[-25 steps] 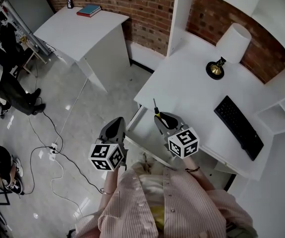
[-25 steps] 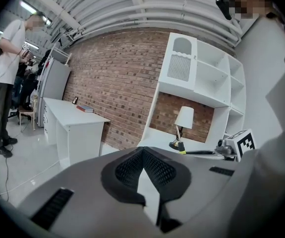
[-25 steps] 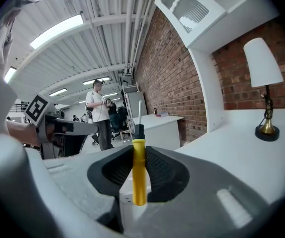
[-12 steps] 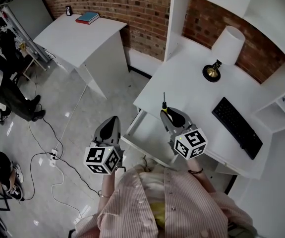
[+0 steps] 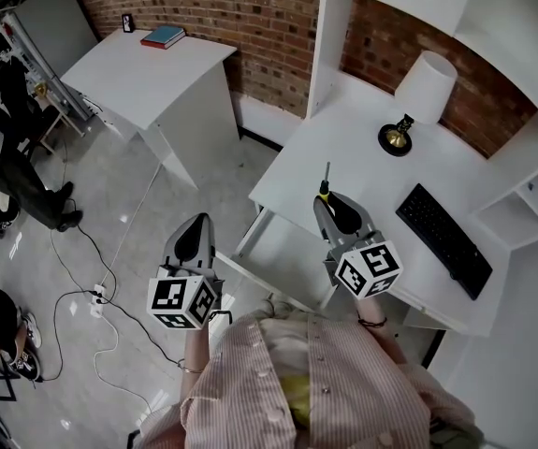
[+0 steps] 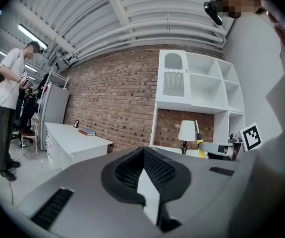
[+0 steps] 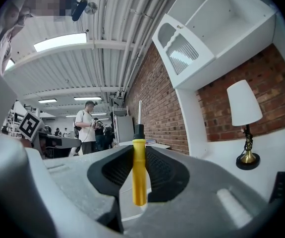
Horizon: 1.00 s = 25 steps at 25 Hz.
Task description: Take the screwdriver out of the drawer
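Note:
My right gripper [image 5: 336,211] is shut on the screwdriver [image 5: 325,191], which has a yellow handle and a black collar; its metal shaft points away over the white desk [image 5: 343,138]. In the right gripper view the handle of the screwdriver [image 7: 139,172] stands upright between the black pads [image 7: 162,170]. The drawer [image 5: 273,251] stands pulled out under the desk's edge, below and left of that gripper. My left gripper [image 5: 195,238] hangs over the floor left of the drawer, shut with nothing in it. The left gripper view shows its jaws together [image 6: 143,155] and the screwdriver [image 6: 199,142] far off to the right.
A white lamp [image 5: 425,92] and a black keyboard [image 5: 443,238] are on the desk, with a shelf unit [image 5: 530,218] to the right. A second white table [image 5: 152,68] carries a book [image 5: 164,36]. People [image 5: 7,157] and floor cables [image 5: 100,288] are on the left.
Both grippers have risen. The right one carried the screwdriver up and farther over the desk; the left one drifted a little to the left.

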Each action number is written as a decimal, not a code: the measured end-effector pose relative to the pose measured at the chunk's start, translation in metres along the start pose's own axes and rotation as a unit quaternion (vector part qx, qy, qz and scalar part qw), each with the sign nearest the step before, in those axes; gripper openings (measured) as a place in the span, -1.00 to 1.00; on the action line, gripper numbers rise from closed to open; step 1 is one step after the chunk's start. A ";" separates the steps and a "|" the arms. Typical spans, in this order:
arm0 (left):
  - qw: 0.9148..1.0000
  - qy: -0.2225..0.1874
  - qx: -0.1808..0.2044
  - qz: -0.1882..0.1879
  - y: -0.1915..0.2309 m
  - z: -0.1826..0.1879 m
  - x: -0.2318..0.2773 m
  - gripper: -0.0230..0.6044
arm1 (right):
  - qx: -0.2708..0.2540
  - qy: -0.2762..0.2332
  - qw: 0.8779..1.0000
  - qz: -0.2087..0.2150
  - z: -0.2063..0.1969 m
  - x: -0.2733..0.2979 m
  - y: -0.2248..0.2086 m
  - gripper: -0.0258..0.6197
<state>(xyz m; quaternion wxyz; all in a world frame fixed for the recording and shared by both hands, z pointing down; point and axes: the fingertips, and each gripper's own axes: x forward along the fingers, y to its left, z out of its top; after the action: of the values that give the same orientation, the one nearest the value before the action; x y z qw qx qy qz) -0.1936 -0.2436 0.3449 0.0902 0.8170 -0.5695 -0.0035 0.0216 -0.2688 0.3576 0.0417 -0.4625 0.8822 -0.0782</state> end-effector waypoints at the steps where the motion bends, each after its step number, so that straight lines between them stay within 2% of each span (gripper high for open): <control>1: 1.000 -0.002 0.001 0.001 0.000 0.002 -0.001 -0.93 | -0.002 -0.004 1.000 -0.003 0.002 -0.001 -0.001 -0.67; 8: 1.000 -0.015 0.011 0.007 0.006 0.013 -0.003 -0.93 | -0.004 -0.021 1.000 -0.014 0.013 -0.005 -0.009 -0.67; 25: 1.000 -0.004 0.006 0.018 0.012 0.005 0.000 -0.93 | -0.010 -0.002 1.000 -0.021 0.001 -0.003 -0.015 -0.67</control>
<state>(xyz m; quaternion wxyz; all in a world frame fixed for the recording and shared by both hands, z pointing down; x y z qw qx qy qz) -0.2054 -0.2481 0.3417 0.0834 0.8073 -0.5842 -0.0016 0.0357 -0.2752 0.3592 0.0369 -0.4818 0.8727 -0.0698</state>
